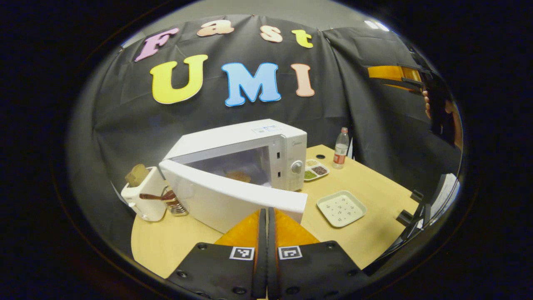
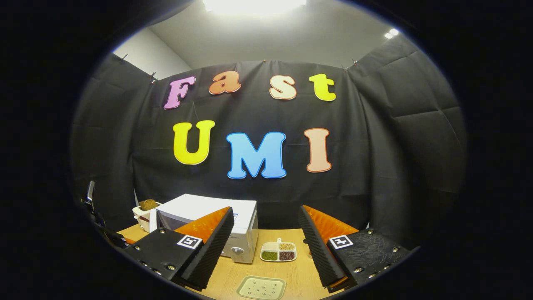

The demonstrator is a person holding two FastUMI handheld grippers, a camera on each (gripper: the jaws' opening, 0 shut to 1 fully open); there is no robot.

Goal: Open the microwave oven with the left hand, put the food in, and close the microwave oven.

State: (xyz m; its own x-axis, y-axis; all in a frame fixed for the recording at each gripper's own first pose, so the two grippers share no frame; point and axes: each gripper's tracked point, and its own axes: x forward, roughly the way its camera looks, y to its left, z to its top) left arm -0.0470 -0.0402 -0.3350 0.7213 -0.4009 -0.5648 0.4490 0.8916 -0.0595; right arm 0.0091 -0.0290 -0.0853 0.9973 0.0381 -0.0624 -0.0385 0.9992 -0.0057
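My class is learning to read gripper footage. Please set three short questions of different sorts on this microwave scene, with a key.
1. True or false: the microwave door is fully shut.
2. What lies inside the microwave? A bottle, B food, C nothing.
3. Fill in: the left gripper is ____, the right gripper is open.

Key: 1 false, the door stands partly open. 2 B. 3 shut.

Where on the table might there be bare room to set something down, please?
Bare tabletop lies right of the white tray, and in front of the toaster. It is crowded between the toaster and the open microwave door.
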